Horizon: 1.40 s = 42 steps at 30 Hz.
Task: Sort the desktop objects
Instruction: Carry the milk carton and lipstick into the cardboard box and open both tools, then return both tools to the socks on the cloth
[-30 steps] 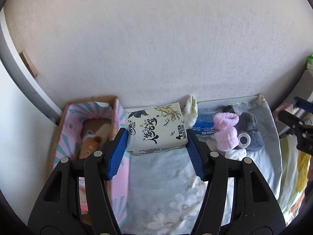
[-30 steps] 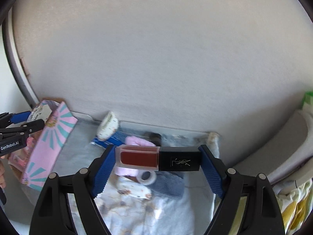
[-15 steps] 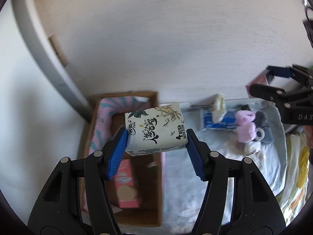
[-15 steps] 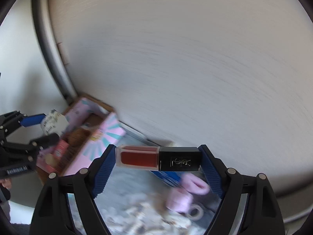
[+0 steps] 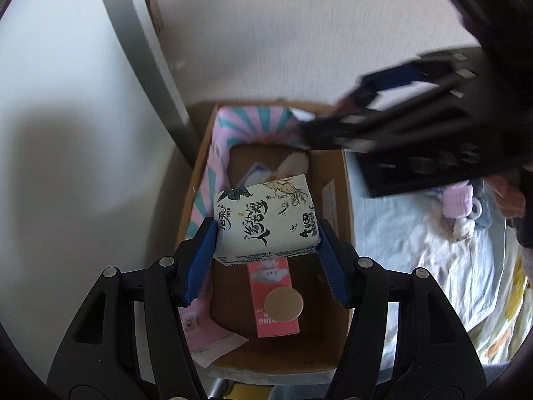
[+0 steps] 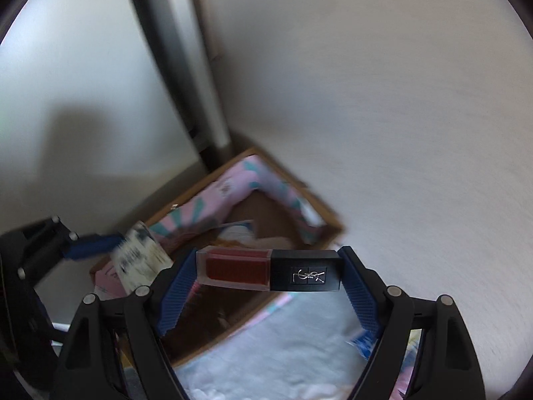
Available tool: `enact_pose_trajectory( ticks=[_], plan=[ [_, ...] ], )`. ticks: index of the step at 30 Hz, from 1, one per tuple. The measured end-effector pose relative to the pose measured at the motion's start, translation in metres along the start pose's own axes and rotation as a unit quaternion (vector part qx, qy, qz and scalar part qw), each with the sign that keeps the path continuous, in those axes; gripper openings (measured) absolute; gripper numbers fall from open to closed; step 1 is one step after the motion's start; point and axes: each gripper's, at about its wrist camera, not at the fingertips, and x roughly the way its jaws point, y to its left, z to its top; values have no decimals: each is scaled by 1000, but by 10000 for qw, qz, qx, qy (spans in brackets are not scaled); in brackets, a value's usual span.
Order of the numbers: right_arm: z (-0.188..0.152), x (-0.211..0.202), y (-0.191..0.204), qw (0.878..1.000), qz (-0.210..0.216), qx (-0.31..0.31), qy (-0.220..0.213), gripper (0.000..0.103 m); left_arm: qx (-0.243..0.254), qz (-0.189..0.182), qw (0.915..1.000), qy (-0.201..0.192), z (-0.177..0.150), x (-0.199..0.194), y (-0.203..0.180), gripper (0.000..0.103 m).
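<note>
Cardboard box [image 5: 333, 180] holds pink packet [image 5: 274, 300]; left tongs [image 5: 266, 250] pinch tissue pack [image 5: 265, 215], right tongs [image 6: 268, 275] pinch lipstick [image 6: 268, 269].

The right tongs [image 5: 359, 113] cross the left wrist view as a motion-blurred dark shape. A white printed tissue pack [image 5: 265, 220] hides part of the pink snack box [image 5: 276, 303].

Tissue pack [image 5: 266, 215]: cream, black calligraphy. Lipstick [image 6: 269, 269]: dark red, black cap. Box [image 5: 334, 180]: brown, pink-teal striped lining.
</note>
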Motion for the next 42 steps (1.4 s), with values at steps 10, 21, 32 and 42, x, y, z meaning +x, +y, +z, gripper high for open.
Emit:
enact_pose_trajectory(
  ticks=[10, 21, 32, 42],
  plan=[
    [15, 57, 18, 9985, 51, -16, 538, 81, 138, -113, 9994, 287, -14, 23, -3, 57],
    [19, 63, 14, 9973, 143, 59, 722, 81, 219, -81, 9993, 286, -12, 25, 0, 57],
    [11, 76, 9, 9941, 226, 440, 964, 103, 303, -291, 9989, -191, -13, 5, -3, 103],
    [11, 51, -4, 9957, -148, 729, 556, 103, 143, -262, 9994, -198, -16, -2, 1, 103]
  ],
)
